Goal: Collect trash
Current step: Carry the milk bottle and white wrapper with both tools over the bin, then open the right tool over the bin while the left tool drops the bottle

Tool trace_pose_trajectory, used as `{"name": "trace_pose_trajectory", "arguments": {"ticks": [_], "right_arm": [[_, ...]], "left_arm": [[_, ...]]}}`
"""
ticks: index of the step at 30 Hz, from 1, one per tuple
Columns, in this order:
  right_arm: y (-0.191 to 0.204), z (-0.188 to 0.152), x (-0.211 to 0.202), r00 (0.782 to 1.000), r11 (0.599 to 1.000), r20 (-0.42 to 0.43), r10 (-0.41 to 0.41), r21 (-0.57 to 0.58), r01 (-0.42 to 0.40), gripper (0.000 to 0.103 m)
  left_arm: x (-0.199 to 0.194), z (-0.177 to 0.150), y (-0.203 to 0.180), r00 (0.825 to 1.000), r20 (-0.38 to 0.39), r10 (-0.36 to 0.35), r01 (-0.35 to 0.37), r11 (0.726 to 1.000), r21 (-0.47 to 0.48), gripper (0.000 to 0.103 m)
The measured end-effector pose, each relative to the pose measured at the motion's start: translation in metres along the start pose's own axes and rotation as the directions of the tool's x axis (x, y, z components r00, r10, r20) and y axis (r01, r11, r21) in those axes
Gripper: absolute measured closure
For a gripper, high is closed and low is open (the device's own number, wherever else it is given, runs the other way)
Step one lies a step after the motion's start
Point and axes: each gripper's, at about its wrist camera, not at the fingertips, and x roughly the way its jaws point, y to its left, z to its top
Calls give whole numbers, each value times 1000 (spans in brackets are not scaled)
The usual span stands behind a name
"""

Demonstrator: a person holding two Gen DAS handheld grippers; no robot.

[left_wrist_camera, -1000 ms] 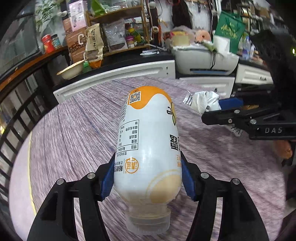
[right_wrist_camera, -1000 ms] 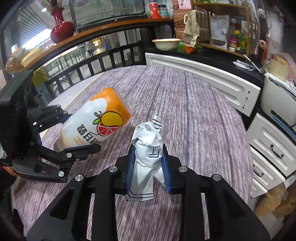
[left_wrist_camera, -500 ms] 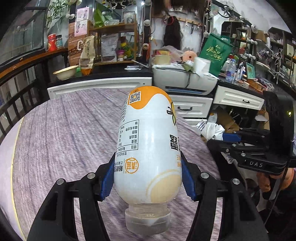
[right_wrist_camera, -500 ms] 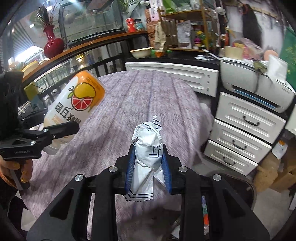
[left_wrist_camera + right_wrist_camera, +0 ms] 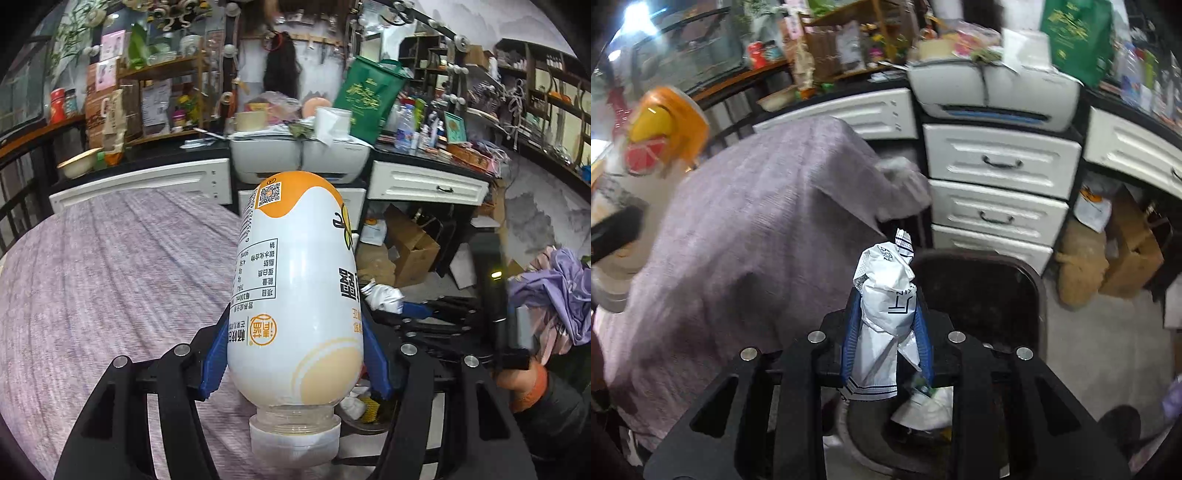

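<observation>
The right gripper (image 5: 886,332) has its jaws clamped on a crumpled wrapper (image 5: 886,295), held over the dark bin (image 5: 1032,295) on the floor. The left gripper (image 5: 295,354) jaws grip the bottle (image 5: 295,295), cap down, above the surface (image 5: 110,277) edge. Released off-centre, the light wrapper could catch the rim and miss; the bottle could bounce out.

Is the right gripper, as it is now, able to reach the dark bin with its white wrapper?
Probably yes: the right gripper, holding the white wrapper, hangs over the dark bin, whose mouth is open, and nothing blocks the way down.
</observation>
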Motion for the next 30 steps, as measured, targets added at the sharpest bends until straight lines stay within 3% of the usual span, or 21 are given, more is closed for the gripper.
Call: {"name": "trace_pose_trajectory", "arguments": {"ticks": [2,5,13,19,30], "right_arm": [[-12,-10,11,998,998,-12,-62,17,62,68],[-30,-24,15,996,992,-12,-93,84,94,28],[-59,-48,-13,989,976,25,-146,167,140,26],[-76,-56,-49,959,950,98,-266,196,243,20],[-76,-51,-96,941,944,195,-278,235,230,17]], "left_arm": [[6,0,-13,1000,-8,-20,20,1000,9,42],[18,0,-31,999,-27,-47,47,999,22,42],[58,-15,-65,990,-113,-83,86,996,21,42],[94,-26,-77,980,-185,-72,75,997,9,42],[141,-38,-88,954,-297,-46,62,997,43,42]]}}
